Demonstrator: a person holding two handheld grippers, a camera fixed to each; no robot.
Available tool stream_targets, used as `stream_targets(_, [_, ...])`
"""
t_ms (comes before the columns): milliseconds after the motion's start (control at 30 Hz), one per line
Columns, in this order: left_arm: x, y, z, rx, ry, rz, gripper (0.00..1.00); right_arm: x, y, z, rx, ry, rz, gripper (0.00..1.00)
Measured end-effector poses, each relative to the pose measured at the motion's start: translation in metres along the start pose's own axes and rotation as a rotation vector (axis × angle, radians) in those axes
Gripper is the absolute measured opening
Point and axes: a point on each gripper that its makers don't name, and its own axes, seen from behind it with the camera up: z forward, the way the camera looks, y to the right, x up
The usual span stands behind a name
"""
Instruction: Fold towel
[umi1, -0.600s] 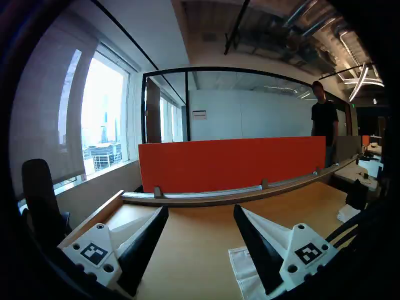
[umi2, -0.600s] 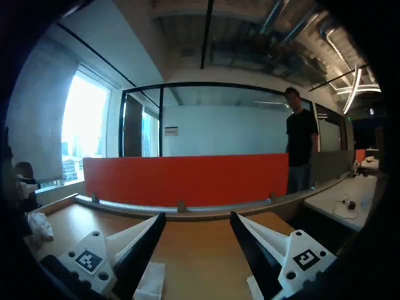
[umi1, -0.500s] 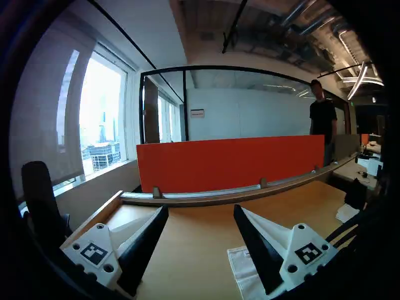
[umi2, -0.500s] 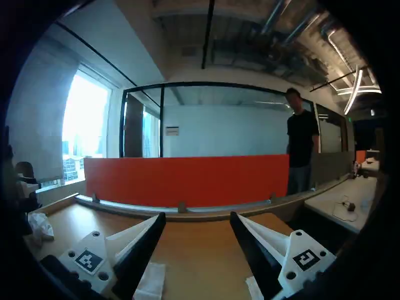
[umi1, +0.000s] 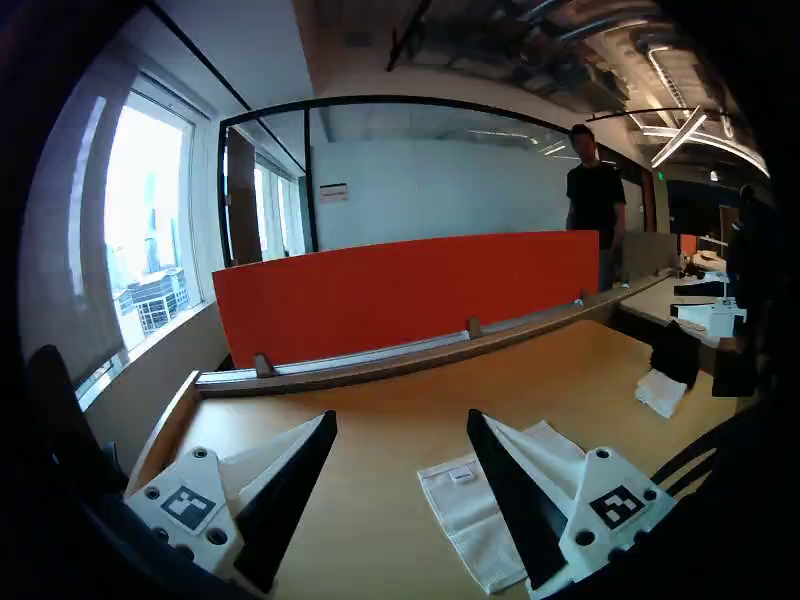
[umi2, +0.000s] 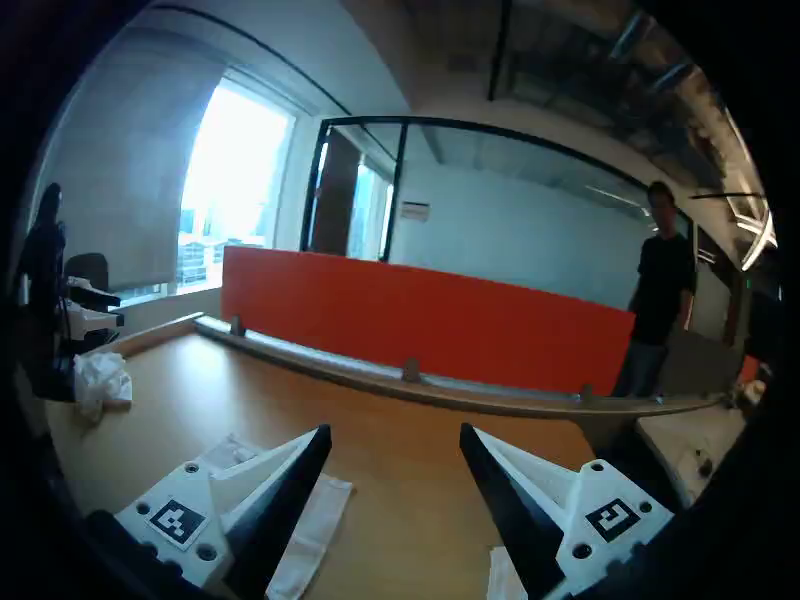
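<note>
A white towel (umi1: 470, 500) lies flat on the wooden table (umi1: 400, 400), and its right part runs under my left gripper's right finger. My left gripper (umi1: 400, 415) hovers above the table, open and holding nothing. In the right gripper view a strip of the white towel (umi2: 315, 510) lies beside the left finger, and another white corner (umi2: 500, 578) sits low by the right finger. My right gripper (umi2: 393, 430) is also open and empty above the table (umi2: 400, 470).
An orange divider panel (umi1: 400, 290) stands along the table's far edge. A crumpled white cloth (umi1: 660, 392) lies by a black object (umi1: 676, 352) at the right. Another crumpled cloth (umi2: 100, 378) and black equipment (umi2: 45, 300) sit at the left. A person (umi1: 593, 215) stands behind the divider.
Both views have tipped downward, so more of the table and towel shows. The right gripper view has also swung to the left. Both grippers stay open.
</note>
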Motion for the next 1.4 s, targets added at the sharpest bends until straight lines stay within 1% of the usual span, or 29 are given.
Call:
stream_targets(200, [-0.009,0.017,0.001,-0.091,-0.053,0.000,0.97,-0.011,-0.033,-0.002,0.148,-0.087,-0.043,1.00])
stream_targets(300, [-0.012,0.023,0.001,-0.124,-0.072,0.004,0.97,-0.016,-0.046,-0.003,0.205,-0.118,-0.063,1.00])
stream_targets(367, [-0.014,0.027,0.001,-0.140,-0.083,0.012,0.97,-0.018,-0.051,-0.004,0.223,-0.131,-0.072,1.00])
stream_targets(600, [-0.028,0.039,0.000,-0.182,-0.118,0.038,0.97,-0.027,-0.066,-0.006,0.269,-0.171,-0.088,1.00])
stream_targets(800, [-0.044,0.051,0.000,-0.213,-0.145,0.042,0.97,-0.043,-0.073,-0.006,0.296,-0.209,-0.096,1.00])
stream_targets(1000, [-0.061,0.059,0.003,-0.231,-0.176,0.047,0.97,-0.061,-0.078,-0.005,0.320,-0.250,-0.100,1.00])
stream_targets(1200, [-0.081,0.067,0.008,-0.248,-0.212,0.055,0.97,-0.086,-0.086,-0.003,0.344,-0.299,-0.086,1.00])
stream_targets(1400, [-0.102,0.073,0.010,-0.260,-0.249,0.066,0.97,-0.109,-0.093,-0.002,0.361,-0.332,-0.067,1.00])
